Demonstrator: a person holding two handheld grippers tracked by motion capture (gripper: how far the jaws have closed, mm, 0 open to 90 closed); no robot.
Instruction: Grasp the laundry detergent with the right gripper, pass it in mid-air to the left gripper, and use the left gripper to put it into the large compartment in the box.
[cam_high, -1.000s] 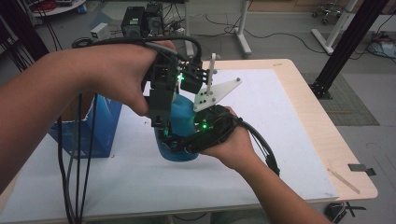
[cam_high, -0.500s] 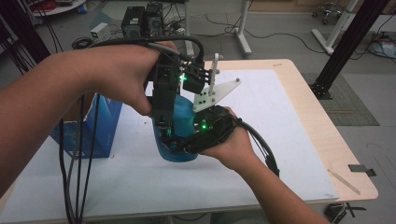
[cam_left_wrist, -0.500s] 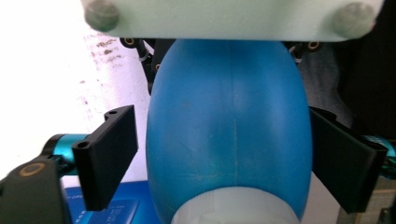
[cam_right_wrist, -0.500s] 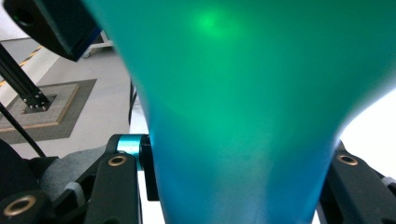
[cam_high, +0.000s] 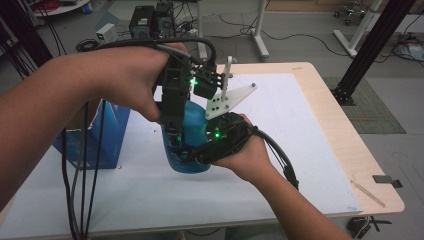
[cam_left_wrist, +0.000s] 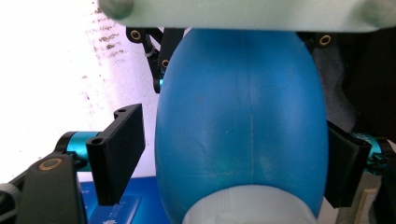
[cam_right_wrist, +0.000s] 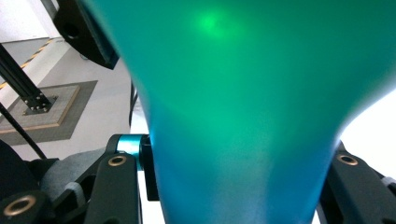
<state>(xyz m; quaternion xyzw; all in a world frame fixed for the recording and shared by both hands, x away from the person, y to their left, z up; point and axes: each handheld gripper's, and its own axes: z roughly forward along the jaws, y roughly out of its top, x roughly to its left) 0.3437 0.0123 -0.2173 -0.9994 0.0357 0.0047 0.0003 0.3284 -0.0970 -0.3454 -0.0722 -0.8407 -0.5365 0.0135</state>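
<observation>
- While both hands crowd the table's middle in the high view, a blue bottle (cam_high: 192, 131) stands upright on the white table sheet (cam_high: 295, 145), base on the sheet.
- Left gripper (cam_high: 172, 107) comes down onto the bottle from above, held in the left hand (cam_high: 127, 82).
- Left gripper view: the bottle (cam_left_wrist: 243, 126) sits between its jaws. The right jaw touches the bottle's side; the left jaw shows a sliver of gap. Can't tell if it's actually clamping.
- Bottle's white cap (cam_left_wrist: 245, 207) shows at the bottom edge of that view.
- Right gripper (cam_high: 187, 152) comes in from the side, low on the bottle, held by the right hand (cam_high: 247, 152). Green LED lit on its body.
- Right gripper view: the bottle's narrow part (cam_right_wrist: 238, 140) runs between the jaws, linkages tight on both sides. Looks pinched on the bottle.
- Blue box (cam_high: 107, 132) stands on the sheet just left of the bottle, partly behind the left forearm.
- Grey triangular plate (cam_high: 227, 100) sticks up behind the bottle.
</observation>
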